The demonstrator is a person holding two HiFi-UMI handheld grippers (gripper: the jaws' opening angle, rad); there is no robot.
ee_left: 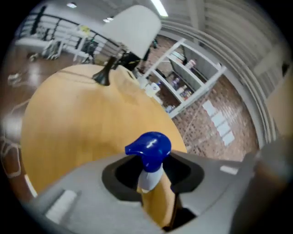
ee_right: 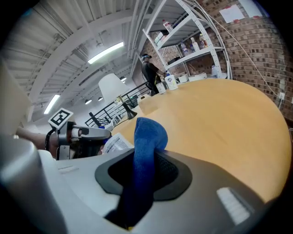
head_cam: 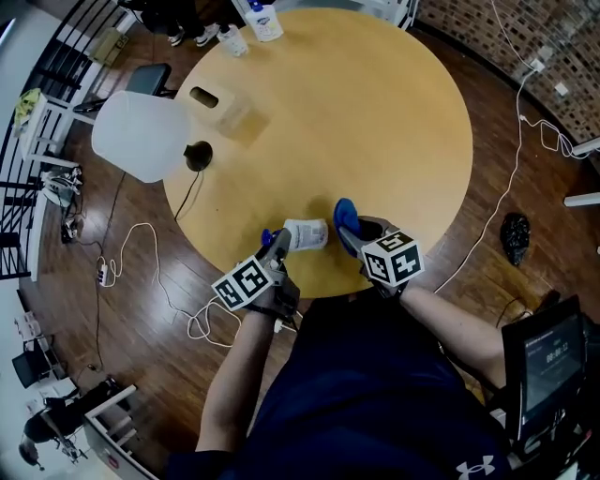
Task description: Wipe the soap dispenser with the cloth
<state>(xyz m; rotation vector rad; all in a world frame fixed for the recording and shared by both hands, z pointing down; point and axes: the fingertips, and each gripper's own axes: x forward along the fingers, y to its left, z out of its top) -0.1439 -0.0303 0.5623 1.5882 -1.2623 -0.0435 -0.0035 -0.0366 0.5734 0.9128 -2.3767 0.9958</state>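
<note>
The soap dispenser point(head_cam: 306, 233), a white labelled bottle with a blue pump head point(ee_left: 149, 147), lies tipped sideways just above the near edge of the round wooden table point(head_cam: 375, 122). My left gripper point(head_cam: 277, 245) is shut on its neck below the pump, and the white neck sits between the jaws of this left gripper point(ee_left: 153, 180). The bottle's body points right, towards the blue cloth point(head_cam: 345, 225). My right gripper point(head_cam: 362, 231) is shut on that cloth, whose folded end point(ee_right: 147, 136) sticks up past the jaws, close beside the bottle's label point(ee_right: 117, 143).
A lamp with a white shade point(head_cam: 139, 133) and a black base point(head_cam: 198, 155) stands at the table's left edge. Bottles point(head_cam: 260, 19) sit at the far edge, a clear box point(head_cam: 221, 106) nearer. Cables point(head_cam: 141, 272) run over the wooden floor. A person point(ee_right: 149, 71) stands by white shelves point(ee_left: 192, 73).
</note>
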